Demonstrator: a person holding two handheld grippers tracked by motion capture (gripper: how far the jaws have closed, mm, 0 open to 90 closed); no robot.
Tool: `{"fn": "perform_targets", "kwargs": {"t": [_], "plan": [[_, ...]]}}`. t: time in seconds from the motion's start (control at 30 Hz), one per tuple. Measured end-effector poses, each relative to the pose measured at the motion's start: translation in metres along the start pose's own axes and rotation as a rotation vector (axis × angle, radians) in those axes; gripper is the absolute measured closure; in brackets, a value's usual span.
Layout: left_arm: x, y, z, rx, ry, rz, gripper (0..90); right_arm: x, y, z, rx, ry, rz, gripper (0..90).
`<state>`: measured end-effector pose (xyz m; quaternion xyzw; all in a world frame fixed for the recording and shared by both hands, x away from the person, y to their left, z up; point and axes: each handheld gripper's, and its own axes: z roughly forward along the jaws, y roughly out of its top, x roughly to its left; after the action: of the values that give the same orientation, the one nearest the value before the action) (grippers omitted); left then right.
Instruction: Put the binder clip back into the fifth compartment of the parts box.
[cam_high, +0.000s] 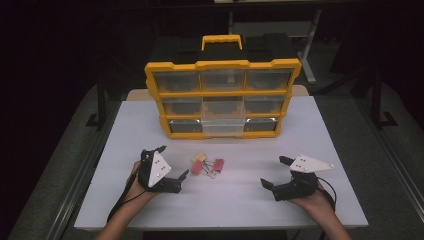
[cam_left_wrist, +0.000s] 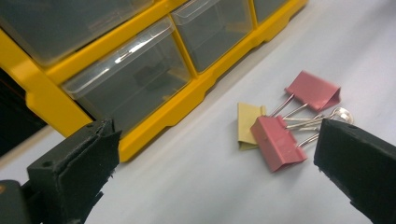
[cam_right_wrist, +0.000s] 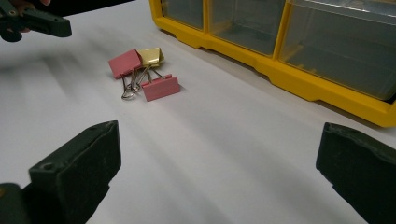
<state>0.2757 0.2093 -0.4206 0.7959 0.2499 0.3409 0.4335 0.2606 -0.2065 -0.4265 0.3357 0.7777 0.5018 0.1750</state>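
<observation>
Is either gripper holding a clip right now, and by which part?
Nothing is held: the left gripper and right gripper are open, apart from the pink and yellow metal binder clips.

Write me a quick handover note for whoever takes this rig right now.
Left tongs: open, resting on the table just left of the clips, holding nothing.
Right tongs: open, low over the table's right side, holding nothing.
Clips: two pink clips and a yellow clip lie bunched at mid-table, in front of the organizer.
Organizer: upright at the far edge; bottom middle drawer is pulled out.
Done: drawer open.
Left: likely pick up the clips and drop them in that drawer; none gripped yet.
</observation>
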Motion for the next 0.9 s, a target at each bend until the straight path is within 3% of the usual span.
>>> {"fn": "perform_targets", "kwargs": {"t": [0.03,0.13,0.27,0.4,0.6,0.73,0.9], "plan": [[0.0,0.0,0.001,-0.019,-0.011,-0.038,0.0,0.0,0.0,0.0,0.001,0.0,-0.001,0.0],[0.005,0.0,0.0,-0.029,-0.031,-0.09,0.0,0.0,0.0,0.0,0.001,0.001,-0.001,0.0],[0.009,-0.001,0.0,-0.025,-0.047,-0.102,0.0,-0.001,0.0,0.0,0.003,0.003,0.001,0.0],[0.012,-0.001,0.001,-0.028,-0.067,-0.142,0.0,0.0,0.0,0.0,0.003,0.001,0.002,0.0],[0.017,-0.003,0.0,-0.026,-0.098,-0.259,0.0,-0.001,0.0,0.0,0.001,0.001,-0.001,0.0],[0.021,-0.004,0.0,-0.023,-0.111,-0.31,0.0,-0.001,0.0,0.0,0.005,0.0,0.002,0.0],[0.025,-0.007,-0.003,-0.023,-0.105,-0.309,0.0,-0.001,0.0,0.0,0.003,0.0,0.001,0.0]]}}
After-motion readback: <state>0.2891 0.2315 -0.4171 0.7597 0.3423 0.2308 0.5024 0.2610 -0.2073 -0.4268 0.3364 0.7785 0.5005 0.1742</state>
